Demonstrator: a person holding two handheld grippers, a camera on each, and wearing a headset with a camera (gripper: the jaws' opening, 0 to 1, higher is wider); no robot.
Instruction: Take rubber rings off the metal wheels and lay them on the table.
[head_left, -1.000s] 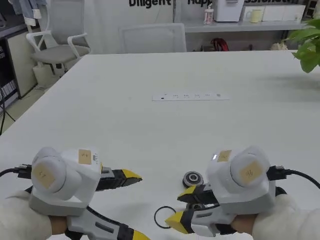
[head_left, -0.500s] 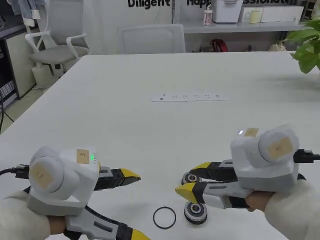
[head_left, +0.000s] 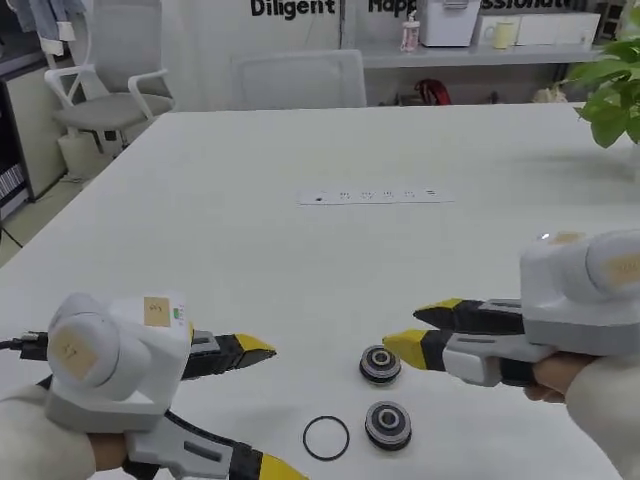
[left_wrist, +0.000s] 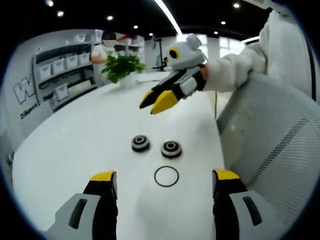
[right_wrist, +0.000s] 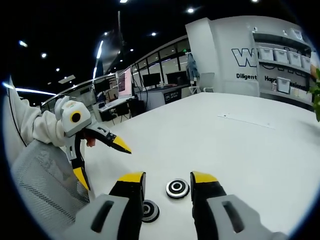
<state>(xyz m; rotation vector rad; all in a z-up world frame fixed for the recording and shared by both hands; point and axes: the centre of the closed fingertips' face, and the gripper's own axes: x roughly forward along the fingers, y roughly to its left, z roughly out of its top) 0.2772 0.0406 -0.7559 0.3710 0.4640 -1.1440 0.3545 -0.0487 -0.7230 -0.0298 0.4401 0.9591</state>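
Left tongs (head_left: 268, 408): held low at the near left edge of the tabletop (head_left: 300, 260); jaws spread wide; nothing is gripped; the yellow tips are pointed to the right, towards the ring and the wheels.
Right tongs (head_left: 418, 328): raised above the tabletop at the right; jaws parted by a narrow gap; nothing is held; the tips are aimed left and, in the head view, are seen just beside the farther wheel, clear of it.
Rubber ring (head_left: 327, 438): a thin black loop laid flat on the tabletop, free of both wheels; it is found just left of the nearer wheel and, in the left gripper view, between the two left jaws and a little ahead of them.
Nearer wheel (head_left: 387, 424): set flat on the tabletop, close to the ring but not touching it; a dark outer band is seen round a metal centre.
Farther wheel (head_left: 380, 364): set flat just beyond the nearer one, apart from it; a dark band is seen round it too; in the right gripper view it is framed between the right jaws, ahead of the tips.
Power strip (head_left: 375, 195): laid flat mid-tabletop, well apart from the wheels.
Plant (head_left: 610, 95): leaves are seen at the far right edge.
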